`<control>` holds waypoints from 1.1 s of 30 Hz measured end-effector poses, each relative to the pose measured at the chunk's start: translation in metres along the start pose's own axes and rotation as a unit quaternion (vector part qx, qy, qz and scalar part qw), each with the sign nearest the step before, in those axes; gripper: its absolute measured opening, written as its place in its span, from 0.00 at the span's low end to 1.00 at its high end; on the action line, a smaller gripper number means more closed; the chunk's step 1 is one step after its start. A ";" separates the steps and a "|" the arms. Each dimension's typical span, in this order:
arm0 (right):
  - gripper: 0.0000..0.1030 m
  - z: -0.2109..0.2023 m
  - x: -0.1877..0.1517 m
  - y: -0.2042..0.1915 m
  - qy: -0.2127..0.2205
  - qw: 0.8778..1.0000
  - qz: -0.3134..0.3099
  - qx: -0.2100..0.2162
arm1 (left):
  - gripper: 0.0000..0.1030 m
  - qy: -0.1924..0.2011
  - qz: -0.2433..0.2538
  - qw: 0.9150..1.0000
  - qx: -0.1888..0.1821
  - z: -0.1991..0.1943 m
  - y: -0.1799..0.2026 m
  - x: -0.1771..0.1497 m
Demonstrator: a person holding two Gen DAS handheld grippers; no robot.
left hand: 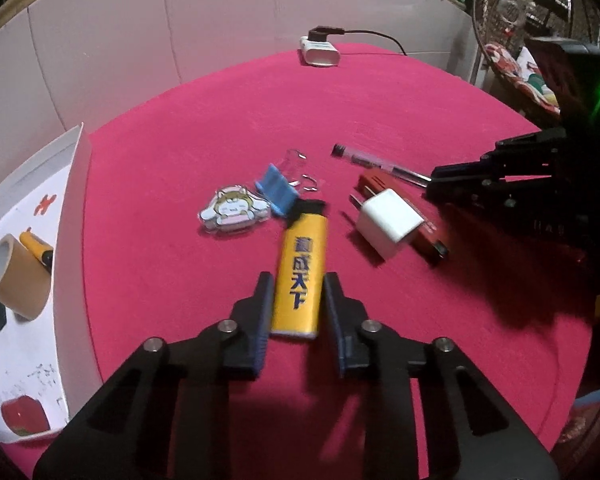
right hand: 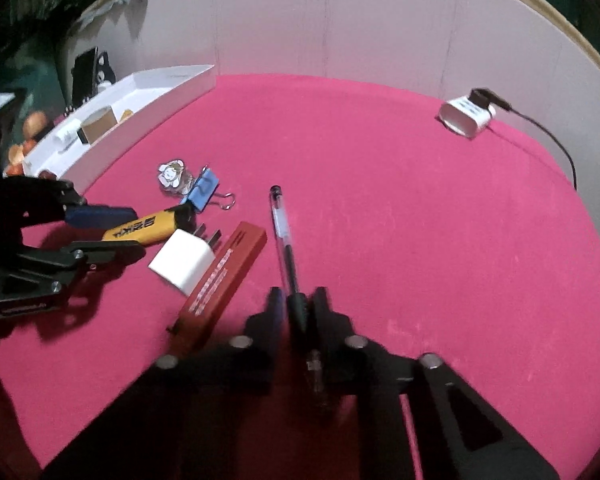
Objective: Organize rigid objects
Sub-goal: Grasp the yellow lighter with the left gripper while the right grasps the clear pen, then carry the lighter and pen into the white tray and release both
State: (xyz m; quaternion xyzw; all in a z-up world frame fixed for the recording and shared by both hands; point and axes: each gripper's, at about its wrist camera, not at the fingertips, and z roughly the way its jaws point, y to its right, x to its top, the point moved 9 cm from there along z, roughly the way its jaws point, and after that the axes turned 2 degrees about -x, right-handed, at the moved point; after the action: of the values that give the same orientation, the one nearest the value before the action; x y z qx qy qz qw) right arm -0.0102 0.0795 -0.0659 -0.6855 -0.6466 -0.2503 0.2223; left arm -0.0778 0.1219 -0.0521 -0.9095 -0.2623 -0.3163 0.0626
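On the pink table, my left gripper (left hand: 297, 286) straddles the near end of a yellow lighter (left hand: 301, 276); small gaps show at both sides, so it is open around it. The lighter also shows in the right wrist view (right hand: 140, 229) between the left fingers. My right gripper (right hand: 298, 300) is shut on the black grip of a clear pen (right hand: 284, 236), also visible in the left wrist view (left hand: 384, 165). Between them lie a white charger plug (left hand: 388, 226), a red flat box (right hand: 224, 276), a blue binder clip (left hand: 278, 190) and a cartoon charm (left hand: 232, 211).
A white tray (left hand: 70, 208) at the left edge holds a brown tape roll (left hand: 18, 280), a yellow item and small dark things. A white adapter with a black cable (left hand: 320, 52) sits at the far edge. A white wall panel stands behind the table.
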 end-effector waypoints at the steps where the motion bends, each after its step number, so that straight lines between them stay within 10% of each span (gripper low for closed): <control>1: 0.07 -0.001 0.000 -0.002 0.002 1.000 0.003 0.004 | 0.22 0.002 -0.002 1.000 -0.003 -0.002 0.002 -0.001; 11: 0.07 -0.065 0.028 0.005 0.113 0.989 0.094 0.005 | 0.22 0.066 -0.031 0.997 -0.003 -0.039 -0.002 0.019; 33: 0.07 -0.115 0.123 -0.095 0.207 0.977 0.001 0.046 | 0.22 0.175 -0.141 0.970 0.091 -0.140 -0.104 0.015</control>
State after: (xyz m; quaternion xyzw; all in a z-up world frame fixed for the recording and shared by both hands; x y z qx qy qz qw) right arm -0.1065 0.1082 0.0990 -0.6084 -0.5964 -0.3568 0.3832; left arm -0.1980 0.1781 0.0623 -0.7842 -0.4005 -0.4512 0.1450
